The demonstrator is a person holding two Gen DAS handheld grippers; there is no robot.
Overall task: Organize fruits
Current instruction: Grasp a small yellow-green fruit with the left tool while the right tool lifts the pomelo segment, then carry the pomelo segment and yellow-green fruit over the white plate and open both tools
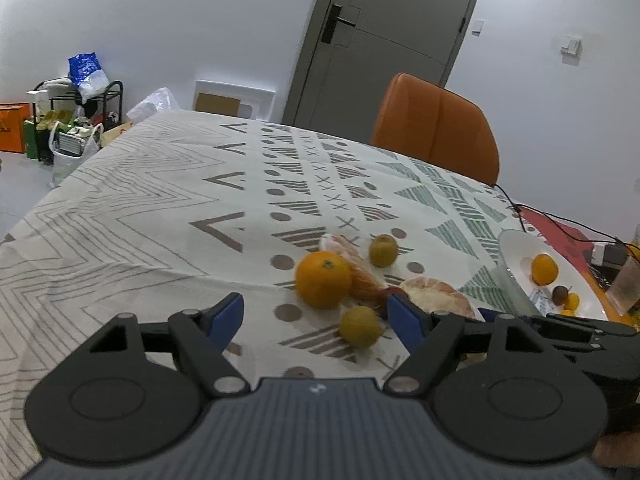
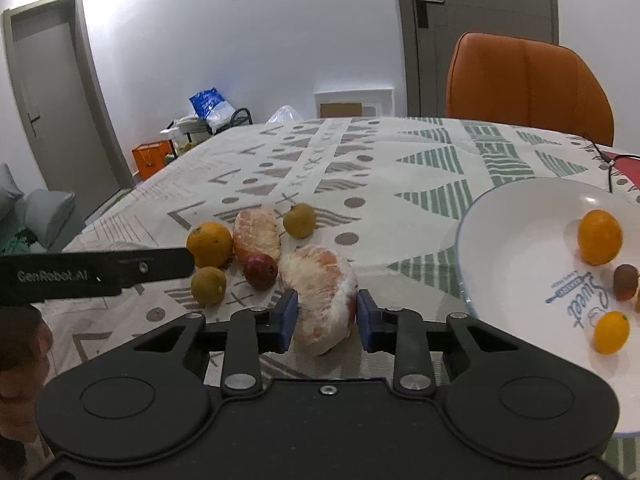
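Note:
Fruits lie on the patterned tablecloth: an orange (image 1: 323, 279) (image 2: 209, 243), two yellow-green fruits (image 1: 360, 326) (image 1: 383, 250), two peeled pomelo pieces (image 2: 324, 294) (image 2: 257, 232) and a small red fruit (image 2: 260, 271). A white plate (image 2: 516, 248) (image 1: 520, 252) on the right holds an orange (image 2: 599, 237), a small orange fruit (image 2: 611, 332) and a dark fruit (image 2: 625, 281). My left gripper (image 1: 316, 318) is open and empty, just short of the orange. My right gripper (image 2: 326, 316) has its blue pads on both sides of the near pomelo piece, which rests on the cloth.
An orange chair (image 2: 528, 84) stands at the table's far side. A black cable (image 1: 560, 220) and a red mat (image 1: 560, 236) lie beyond the plate. The left gripper's body (image 2: 92, 270) shows at the left of the right wrist view.

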